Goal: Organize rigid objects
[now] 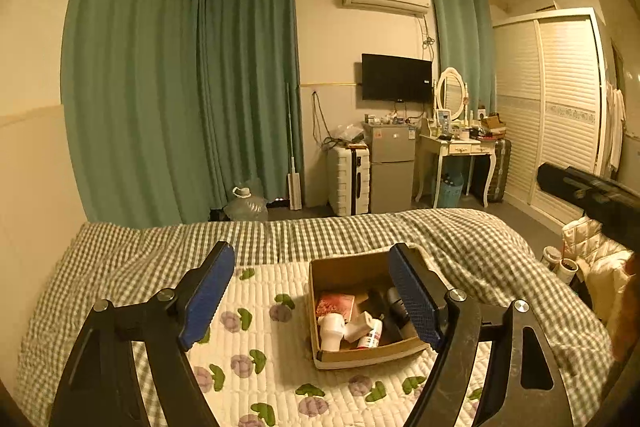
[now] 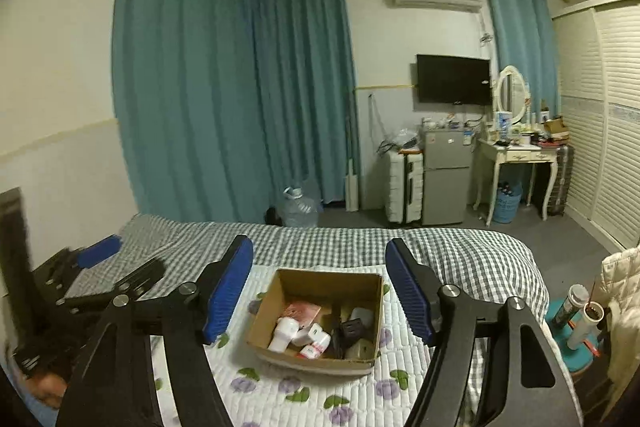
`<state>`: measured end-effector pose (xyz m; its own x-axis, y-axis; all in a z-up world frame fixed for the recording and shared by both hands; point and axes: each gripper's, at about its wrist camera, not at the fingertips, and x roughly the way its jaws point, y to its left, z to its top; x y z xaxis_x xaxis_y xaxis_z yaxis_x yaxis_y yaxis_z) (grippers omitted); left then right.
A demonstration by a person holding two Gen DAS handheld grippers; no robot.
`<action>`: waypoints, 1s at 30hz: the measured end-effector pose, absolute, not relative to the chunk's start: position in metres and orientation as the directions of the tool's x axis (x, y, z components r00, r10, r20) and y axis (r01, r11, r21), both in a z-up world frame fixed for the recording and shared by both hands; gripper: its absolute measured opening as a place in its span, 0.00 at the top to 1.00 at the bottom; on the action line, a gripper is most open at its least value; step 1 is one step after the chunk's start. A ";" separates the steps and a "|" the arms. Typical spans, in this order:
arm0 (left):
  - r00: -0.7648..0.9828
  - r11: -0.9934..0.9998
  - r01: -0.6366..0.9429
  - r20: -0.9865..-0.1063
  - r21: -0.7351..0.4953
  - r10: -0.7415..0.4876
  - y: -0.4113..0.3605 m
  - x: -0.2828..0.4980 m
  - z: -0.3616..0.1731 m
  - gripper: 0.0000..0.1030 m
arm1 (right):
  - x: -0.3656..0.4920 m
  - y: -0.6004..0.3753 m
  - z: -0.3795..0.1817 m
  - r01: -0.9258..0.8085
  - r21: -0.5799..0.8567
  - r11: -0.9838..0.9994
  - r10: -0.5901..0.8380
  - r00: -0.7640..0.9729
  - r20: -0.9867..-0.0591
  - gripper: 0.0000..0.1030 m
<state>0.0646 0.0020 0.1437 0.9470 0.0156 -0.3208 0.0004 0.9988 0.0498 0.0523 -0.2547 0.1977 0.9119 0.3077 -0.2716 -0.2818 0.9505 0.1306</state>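
An open cardboard box (image 1: 362,353) lies on the flowered quilt on the bed; it also shows in the right wrist view (image 2: 280,287). Inside are a white bottle (image 1: 332,331), a red-labelled white bottle (image 1: 370,337), a pink card (image 1: 335,304) and dark items (image 1: 396,307). My left gripper (image 1: 312,255) is open and empty, held above the bed, with its right finger over the box's right side. My right gripper (image 2: 320,247) is open and empty above the box. The left gripper (image 2: 100,255) shows at the left edge of the right wrist view.
The bed has a checked blanket (image 2: 480,259). Beyond it stand a water jug (image 2: 298,207), a white suitcase (image 2: 404,187), a small fridge (image 2: 444,179) and a dressing table (image 2: 516,159). Cups (image 2: 588,319) sit at the bed's right side. A wardrobe (image 1: 560,107) fills the right wall.
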 end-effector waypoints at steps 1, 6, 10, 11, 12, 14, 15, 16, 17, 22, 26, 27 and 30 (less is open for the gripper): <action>0.946 0.999 0.002 -0.323 0.037 0.011 0.004 0.067 0.132 0.21 | 0.057 -0.250 0.185 -0.253 0.121 0.960 0.277 0.924 -0.265 0.33; 0.933 1.000 0.005 -0.361 -0.017 -0.011 0.009 0.086 0.088 0.20 | 0.091 -0.248 0.115 -0.164 0.068 0.984 0.177 0.943 -0.283 0.33; 0.939 1.000 0.008 -0.343 0.006 -0.006 0.006 0.082 0.056 0.14 | 0.105 -0.251 0.058 -0.138 0.065 0.988 0.152 0.932 -0.328 0.24; 0.938 1.000 0.008 -0.346 0.003 -0.007 0.005 0.081 0.050 0.11 | 0.109 -0.251 0.044 -0.133 0.069 0.989 0.149 0.924 -0.352 0.24; 0.936 1.000 0.012 -0.351 -0.004 -0.013 0.005 0.081 0.045 0.10 | 0.113 -0.252 0.036 -0.135 0.080 0.988 0.155 0.914 -0.375 0.24; 0.933 1.000 0.028 -0.359 -0.014 -0.031 0.002 0.082 0.036 0.09 | 0.121 -0.253 0.019 -0.140 0.114 0.984 0.176 0.890 -0.420 0.24; 0.932 1.000 0.030 -0.360 -0.010 -0.032 0.001 0.083 0.034 0.07 | 0.122 -0.253 0.016 -0.138 0.121 0.983 0.177 0.888 -0.424 0.24; 0.934 1.000 0.031 -0.357 0.000 -0.029 -0.001 0.082 0.031 0.05 | 0.121 -0.254 0.012 -0.138 0.123 0.983 0.178 0.889 -0.421 0.20; 0.934 0.999 0.031 -0.355 0.008 -0.026 -0.003 0.081 0.029 0.02 | 0.118 -0.255 0.011 -0.146 0.128 0.981 0.186 0.892 -0.413 0.12; 0.933 1.000 0.014 -0.360 0.016 -0.007 -0.005 0.079 0.024 0.00 | 0.102 -0.253 0.020 -0.181 0.128 0.975 0.216 0.910 -0.354 0.00; 0.935 1.000 -0.017 -0.354 0.011 0.020 -0.001 0.076 0.024 0.00 | 0.090 -0.255 0.026 -0.161 0.101 0.982 0.186 0.925 -0.333 0.00; 0.937 1.000 -0.021 -0.348 0.012 0.024 -0.001 0.075 0.025 0.00 | 0.088 -0.255 0.026 -0.160 0.096 0.983 0.183 0.926 -0.330 0.00; 0.938 1.000 -0.013 -0.345 0.019 0.019 -0.003 0.074 0.026 0.00 | 0.085 -0.251 0.026 -0.173 0.082 0.981 0.191 0.925 -0.330 0.00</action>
<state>0.0736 -0.0030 0.0258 0.9384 0.0190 -0.3450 -0.0132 0.9997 0.0192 0.0853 -0.2511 0.0261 0.9246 0.1908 -0.3297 -0.1733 0.9814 0.0820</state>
